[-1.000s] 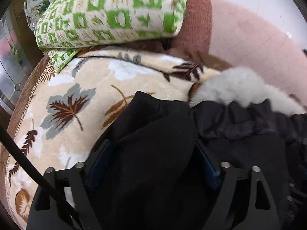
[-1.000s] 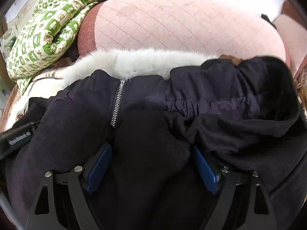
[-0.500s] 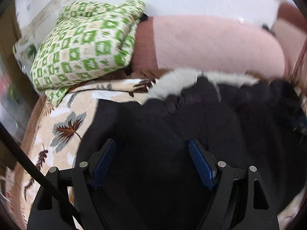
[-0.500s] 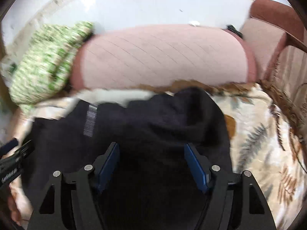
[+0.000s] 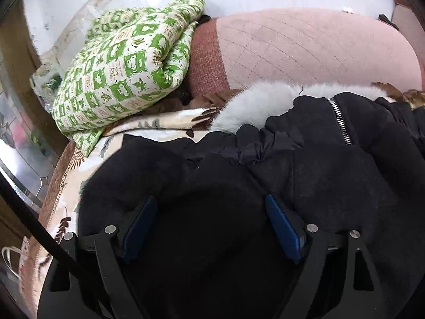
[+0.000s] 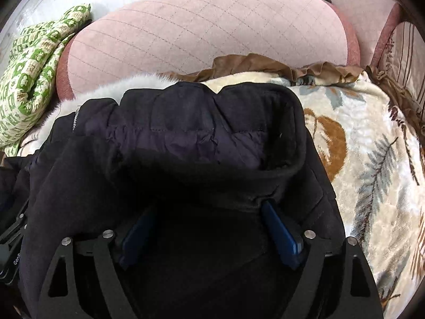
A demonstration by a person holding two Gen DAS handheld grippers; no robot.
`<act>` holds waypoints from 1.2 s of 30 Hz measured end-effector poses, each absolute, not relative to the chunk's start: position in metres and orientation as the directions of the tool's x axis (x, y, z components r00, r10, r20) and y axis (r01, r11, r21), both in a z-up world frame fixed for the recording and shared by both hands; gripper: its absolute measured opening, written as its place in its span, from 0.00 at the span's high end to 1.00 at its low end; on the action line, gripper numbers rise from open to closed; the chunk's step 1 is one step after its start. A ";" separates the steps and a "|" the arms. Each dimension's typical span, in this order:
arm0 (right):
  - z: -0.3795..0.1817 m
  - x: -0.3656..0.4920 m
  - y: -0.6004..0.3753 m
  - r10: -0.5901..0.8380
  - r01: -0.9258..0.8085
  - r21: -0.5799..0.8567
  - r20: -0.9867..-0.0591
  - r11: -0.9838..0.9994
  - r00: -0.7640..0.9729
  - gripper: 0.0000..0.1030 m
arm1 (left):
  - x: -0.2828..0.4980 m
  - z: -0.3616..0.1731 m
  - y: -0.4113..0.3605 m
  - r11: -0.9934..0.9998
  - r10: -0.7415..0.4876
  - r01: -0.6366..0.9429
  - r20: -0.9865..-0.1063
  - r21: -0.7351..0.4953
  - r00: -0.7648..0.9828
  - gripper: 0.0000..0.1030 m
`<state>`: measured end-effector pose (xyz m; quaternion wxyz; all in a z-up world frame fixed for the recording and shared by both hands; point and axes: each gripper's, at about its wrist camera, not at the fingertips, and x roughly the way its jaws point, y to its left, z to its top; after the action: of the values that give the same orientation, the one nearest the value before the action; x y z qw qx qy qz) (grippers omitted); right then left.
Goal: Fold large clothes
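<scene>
A black coat [image 5: 332, 180] with a grey fur trim [image 5: 265, 98] and a silver zipper [image 5: 341, 122] lies bunched on a leaf-patterned blanket [image 5: 69, 194]. My left gripper [image 5: 209, 202] hovers low over the coat's left part. Its jaws are opening, with black fabric between them and the blue pads [image 5: 281, 228] bare. In the right wrist view the coat [image 6: 199, 133] shows its quilted lining and thick folded edge. My right gripper [image 6: 209, 207] sits over that part, jaws opening around loose fabric that drapes on the pad tips. The left gripper's body shows at the left edge.
A pink quilted sofa back [image 6: 199, 26] rises right behind the coat. A green-and-white patterned quilt [image 5: 127, 74] is piled at the left end. The blanket [image 6: 372, 159] lies uncovered to the right of the coat, with a brown ruffled edge [image 6: 265, 63].
Both grippers have slid sideways to the right along the coat. The thick roll of fabric between the left jaws has flattened out. The right view now takes in the blanket beside the coat.
</scene>
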<state>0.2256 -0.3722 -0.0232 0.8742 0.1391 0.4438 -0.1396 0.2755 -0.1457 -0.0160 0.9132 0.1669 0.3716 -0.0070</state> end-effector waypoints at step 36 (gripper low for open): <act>-0.064 0.118 -0.434 0.463 0.178 0.739 -0.570 0.650 0.679 0.00 | 0.265 -0.049 0.084 0.789 -0.614 0.287 -0.670 -0.544 0.418 0.11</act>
<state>0.1176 -0.4342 -0.0639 0.8197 0.4091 0.3913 0.0870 0.2653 0.0844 -0.0485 0.8235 -0.1756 0.4650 -0.2735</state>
